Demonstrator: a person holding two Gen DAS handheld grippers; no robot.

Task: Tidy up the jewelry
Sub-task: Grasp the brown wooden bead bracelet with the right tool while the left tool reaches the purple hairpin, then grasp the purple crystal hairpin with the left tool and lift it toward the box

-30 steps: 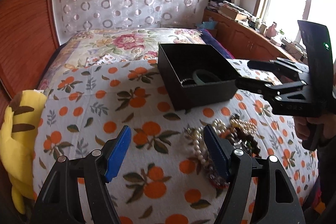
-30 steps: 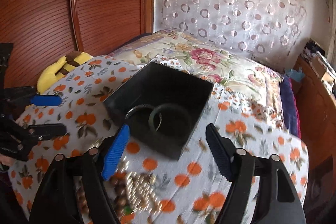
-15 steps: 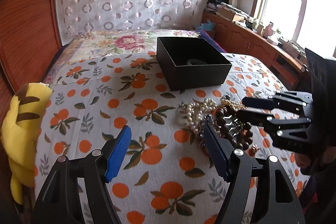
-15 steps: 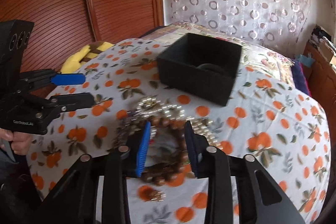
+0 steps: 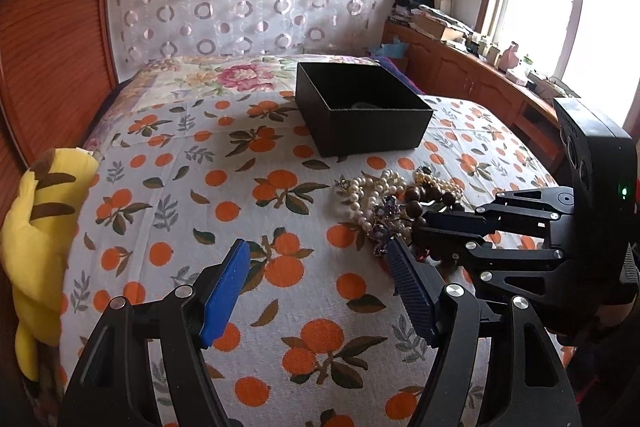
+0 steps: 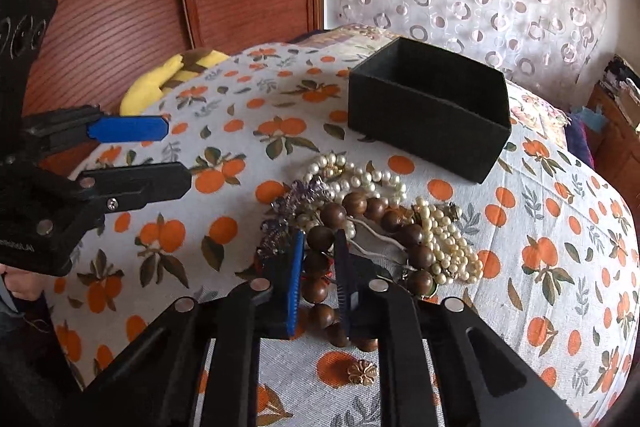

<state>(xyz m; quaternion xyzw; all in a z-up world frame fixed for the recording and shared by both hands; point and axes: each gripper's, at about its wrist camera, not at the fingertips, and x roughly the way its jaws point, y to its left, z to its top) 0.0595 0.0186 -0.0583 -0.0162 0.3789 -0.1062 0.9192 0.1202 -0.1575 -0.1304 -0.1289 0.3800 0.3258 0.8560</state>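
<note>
A pile of jewelry lies on the orange-print bedspread: pearl strands (image 6: 360,181) (image 5: 376,187), a purple crystal piece (image 6: 304,193) (image 5: 386,211) and a brown wooden bead bracelet (image 6: 360,211) (image 5: 416,197). A black open box (image 5: 360,119) (image 6: 428,111) stands behind the pile; a dark ring barely shows inside it. My right gripper (image 6: 318,267) is down on the pile, its jaws shut on beads of the wooden bracelet. My left gripper (image 5: 316,291) is open and empty, just in front of the pile to the left.
A yellow plush toy (image 5: 40,227) lies at the bed's left edge by the wooden headboard (image 5: 52,27). A small gold flower piece (image 6: 362,373) lies apart under my right gripper. A wooden cabinet (image 5: 472,79) with clutter runs under the window on the right.
My right gripper came back from the box, dropped onto the pile and closed from wide open onto the wooden beads. My left gripper drew back a little, staying open.
</note>
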